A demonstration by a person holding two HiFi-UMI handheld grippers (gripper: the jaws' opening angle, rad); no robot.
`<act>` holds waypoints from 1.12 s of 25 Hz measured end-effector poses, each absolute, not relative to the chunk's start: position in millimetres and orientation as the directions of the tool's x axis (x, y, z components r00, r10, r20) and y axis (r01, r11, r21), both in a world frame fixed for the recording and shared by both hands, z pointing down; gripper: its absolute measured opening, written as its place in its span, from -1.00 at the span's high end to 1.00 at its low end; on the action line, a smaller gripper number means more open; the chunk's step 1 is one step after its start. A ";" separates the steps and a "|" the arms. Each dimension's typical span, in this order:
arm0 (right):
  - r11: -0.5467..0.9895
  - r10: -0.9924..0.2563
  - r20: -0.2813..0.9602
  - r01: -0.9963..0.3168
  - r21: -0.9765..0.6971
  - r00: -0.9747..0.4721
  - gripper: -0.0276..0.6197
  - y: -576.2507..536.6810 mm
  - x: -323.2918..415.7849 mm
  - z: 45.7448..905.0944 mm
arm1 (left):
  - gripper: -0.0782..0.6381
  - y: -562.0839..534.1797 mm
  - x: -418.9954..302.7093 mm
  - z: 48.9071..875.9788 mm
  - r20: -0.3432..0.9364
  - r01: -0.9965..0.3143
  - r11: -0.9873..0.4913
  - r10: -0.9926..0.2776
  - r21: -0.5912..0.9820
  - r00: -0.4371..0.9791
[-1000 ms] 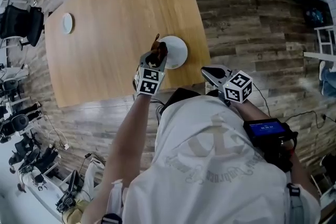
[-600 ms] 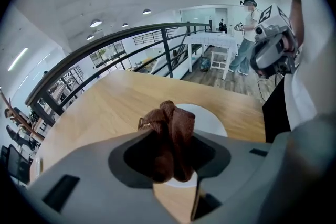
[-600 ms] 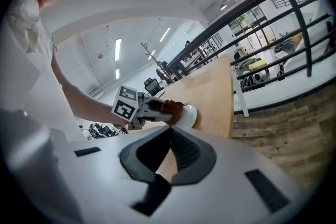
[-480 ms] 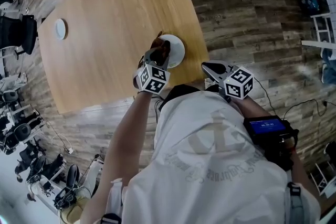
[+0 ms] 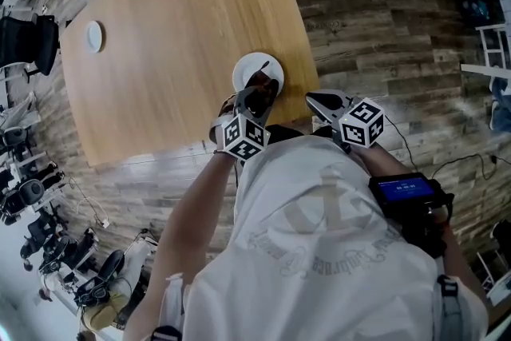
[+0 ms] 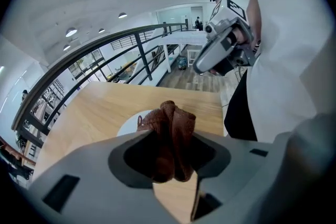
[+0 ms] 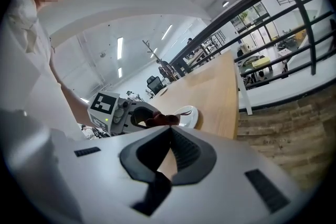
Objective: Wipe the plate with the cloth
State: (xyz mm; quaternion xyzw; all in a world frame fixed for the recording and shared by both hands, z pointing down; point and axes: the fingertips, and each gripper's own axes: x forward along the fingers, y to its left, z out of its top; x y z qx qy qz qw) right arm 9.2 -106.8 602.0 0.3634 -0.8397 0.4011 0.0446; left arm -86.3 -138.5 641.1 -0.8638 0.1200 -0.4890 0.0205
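A white plate (image 5: 251,68) sits on the wooden table (image 5: 176,28) close to its near right edge. My left gripper (image 5: 262,90) is shut on a bunched brown cloth (image 5: 266,84), held at the plate's near rim. In the left gripper view the cloth (image 6: 170,131) fills the jaws, with the plate (image 6: 130,124) just beyond it. My right gripper (image 5: 315,101) hovers off the table's edge to the right of the plate, shut and holding nothing. From the right gripper view I see the plate (image 7: 187,115), the cloth (image 7: 157,120) and the left gripper (image 7: 122,113).
A small white disc (image 5: 94,36) lies far left on the table. Wood plank floor (image 5: 383,36) runs to the right. Chairs and equipment (image 5: 28,36) crowd the left side. A black railing (image 6: 105,55) stands past the table's far end.
My left gripper has drawn the cloth from the plate's left side back to its near rim, closer to my body. The right gripper has barely moved.
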 end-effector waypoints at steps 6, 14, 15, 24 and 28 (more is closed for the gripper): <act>0.399 -0.577 0.374 -0.650 -0.647 -0.726 0.88 -104.5 12.4 605.5 | 0.31 -136.6 -84.3 640.3 0.832 -0.201 -0.970 -0.225 -0.139 0.508; 0.370 -0.594 0.382 -0.663 -0.651 -0.708 0.87 -106.0 16.1 607.6 | 0.31 -200.5 -94.1 644.3 0.832 -0.235 -0.948 -0.304 -0.215 0.465; 0.366 -0.599 0.383 -0.665 -0.651 -0.704 0.88 -107.2 17.0 607.2 | 0.31 -209.1 -94.2 644.0 0.831 -0.238 -0.945 -0.312 -0.222 0.461; 0.349 -0.615 0.380 -0.671 -0.654 -0.691 0.88 -123.3 13.6 603.9 | 0.31 -229.1 -83.7 641.5 0.838 -0.184 -0.956 -0.289 -0.229 0.462; 0.350 -0.610 0.382 -0.669 -0.656 -0.694 0.87 -111.0 21.1 607.6 | 0.31 -186.9 -66.2 648.4 0.842 -0.127 -0.971 -0.241 -0.205 0.483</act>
